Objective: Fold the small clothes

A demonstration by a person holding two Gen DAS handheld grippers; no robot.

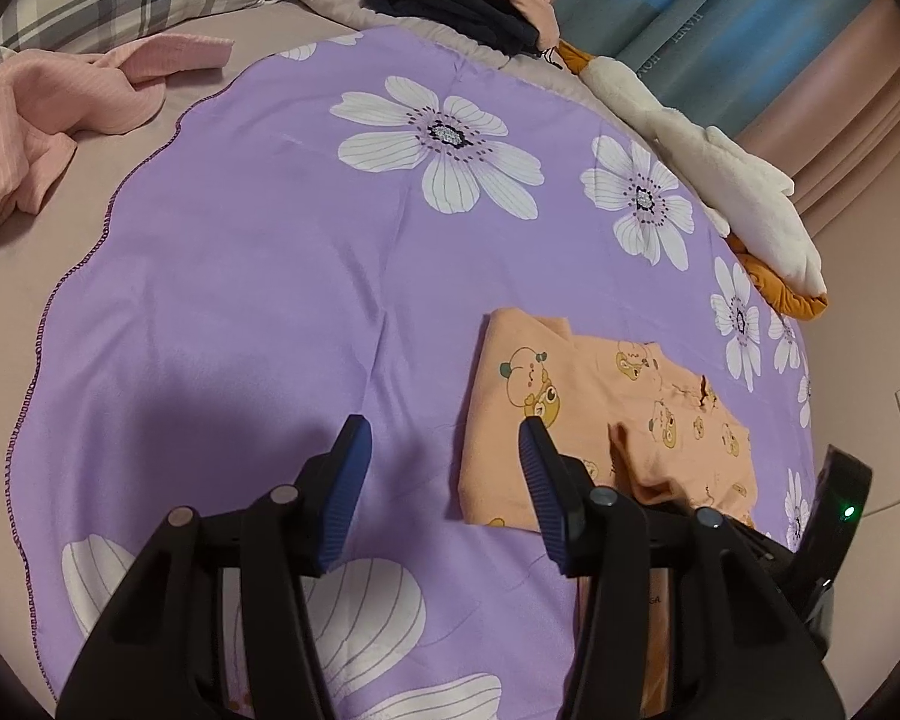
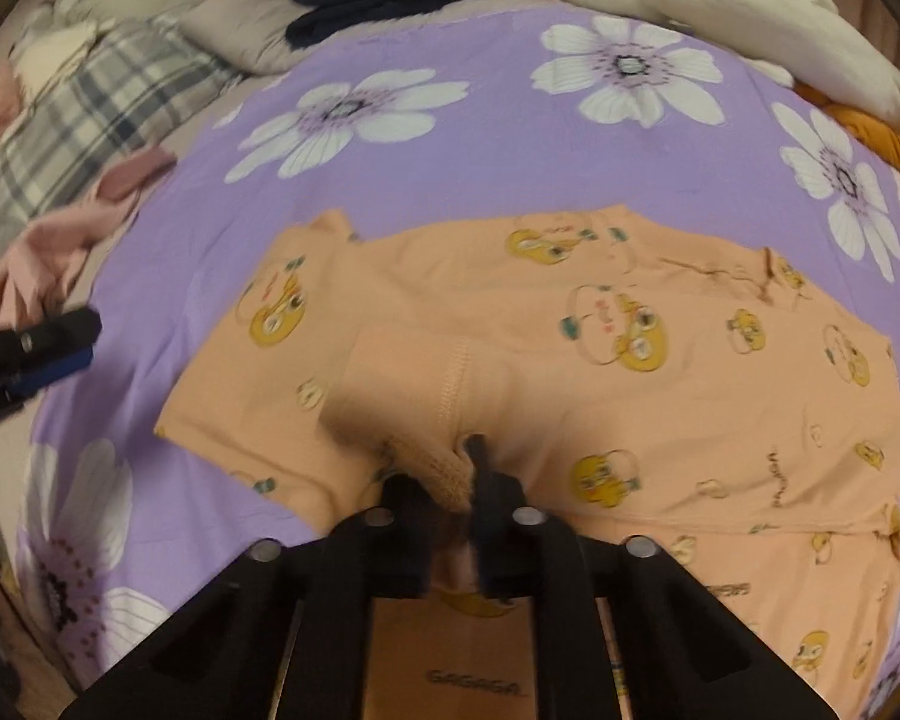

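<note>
Right tongs [image 2: 450, 468] pinch peach cartoon-print cotton garment [image 2: 570, 330] at its near hem, for folding; left tongs [image 1: 444, 456] spread, empty, beside it.

1. the orange garment [image 1: 594, 420] runs behind the left gripper [image 1: 444, 450] toward 5 o'clock, its near edge hidden.
2. the right gripper [image 2: 450, 462] covers the bunched cloth it pinches.
3. the right wrist view is blurred; the cartoon prints are unreadable.
4. the plush goose [image 2: 720, 6] is cut off at 1 o'clock.
</note>
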